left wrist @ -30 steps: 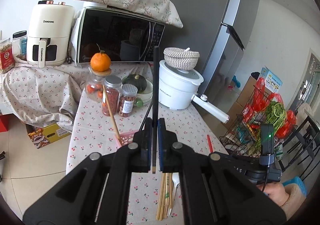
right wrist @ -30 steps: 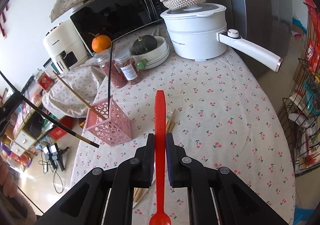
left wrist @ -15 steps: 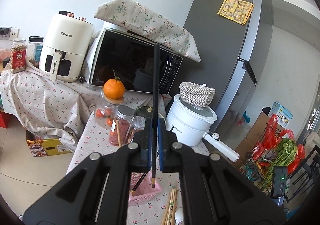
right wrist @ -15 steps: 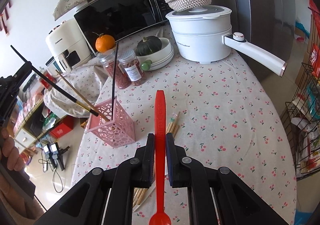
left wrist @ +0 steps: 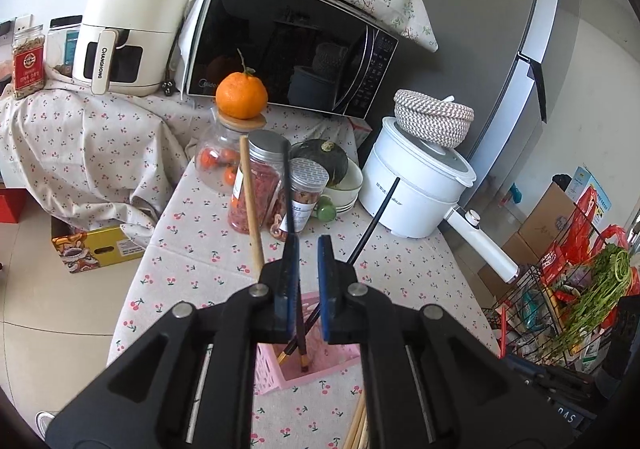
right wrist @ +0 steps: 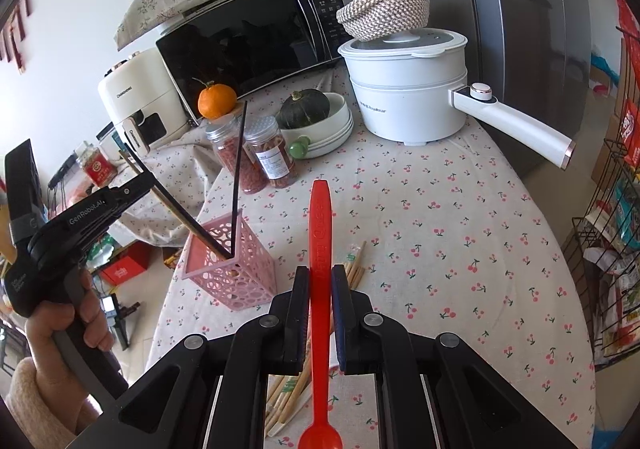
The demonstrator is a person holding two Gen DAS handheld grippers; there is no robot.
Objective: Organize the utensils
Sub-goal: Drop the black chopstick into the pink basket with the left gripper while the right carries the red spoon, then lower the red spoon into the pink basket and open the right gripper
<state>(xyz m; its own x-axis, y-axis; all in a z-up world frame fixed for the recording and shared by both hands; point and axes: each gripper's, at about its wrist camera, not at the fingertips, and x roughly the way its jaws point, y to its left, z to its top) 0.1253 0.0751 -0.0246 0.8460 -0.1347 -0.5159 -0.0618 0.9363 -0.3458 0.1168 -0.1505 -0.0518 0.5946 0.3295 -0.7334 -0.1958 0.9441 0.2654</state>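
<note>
Surface: cherry-print tablecloth [right wrist: 440, 217], microwave [left wrist: 288, 41] far ahead of me.
Left gripper [left wrist: 305, 249]: jaws opening; black chopstick [left wrist: 294, 261] seemingly loose between them, tip in pink holder [left wrist: 316, 363] just below.
Right gripper [right wrist: 320, 277]: clamped on red spoon [right wrist: 320, 249]; wooden chopsticks [right wrist: 354, 267] lie just beyond.

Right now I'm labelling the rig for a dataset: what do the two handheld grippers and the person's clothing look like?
Both are matte black plastic. The left gripper and right gripper have angular linkage arms with round silver pivot screws and flat fingers faced with dark blue pads. The left one's pistol-style body carries white "GenRobot.AI" lettering. The hand holding it shows a fuzzy cream sleeve.
</note>
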